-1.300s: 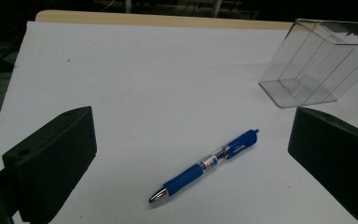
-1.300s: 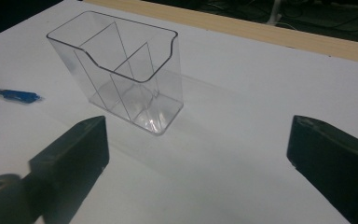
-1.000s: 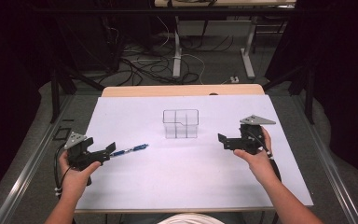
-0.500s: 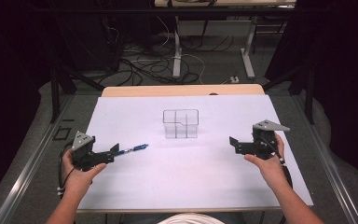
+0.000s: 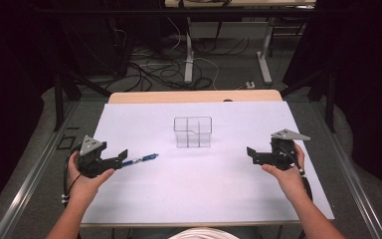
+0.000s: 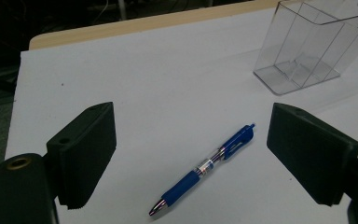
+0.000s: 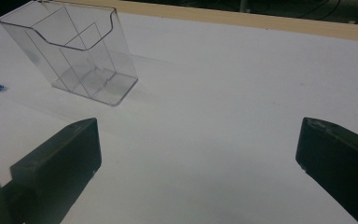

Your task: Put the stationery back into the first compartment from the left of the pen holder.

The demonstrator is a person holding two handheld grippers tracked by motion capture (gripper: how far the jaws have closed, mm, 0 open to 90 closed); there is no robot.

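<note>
A blue pen [image 5: 142,159] lies on the white sheet [image 5: 214,184], left of centre. My left gripper [image 5: 123,157] sits just behind the pen's tip end, held in a hand. In the left gripper view it [image 6: 191,123] is open, and the pen [image 6: 205,168] lies on the sheet between and below the wide-spread jaws, not gripped. A clear plastic divided holder [image 5: 193,132] stands upright and empty mid-table, also seen as the holder [image 6: 307,46] and the holder [image 7: 74,51]. My right gripper [image 5: 251,154] is open and empty at the right, its gap [image 7: 200,135] over bare sheet.
The white sheet covers most of the wooden table [image 5: 194,96], whose far edge shows as a tan strip. Beyond it are dark floor, cables [image 5: 144,69] and table legs. A metal rail [image 5: 30,179] runs along the left side.
My right gripper has drifted to the right, away from the holder, then held still. The left gripper and the pen have barely moved.
</note>
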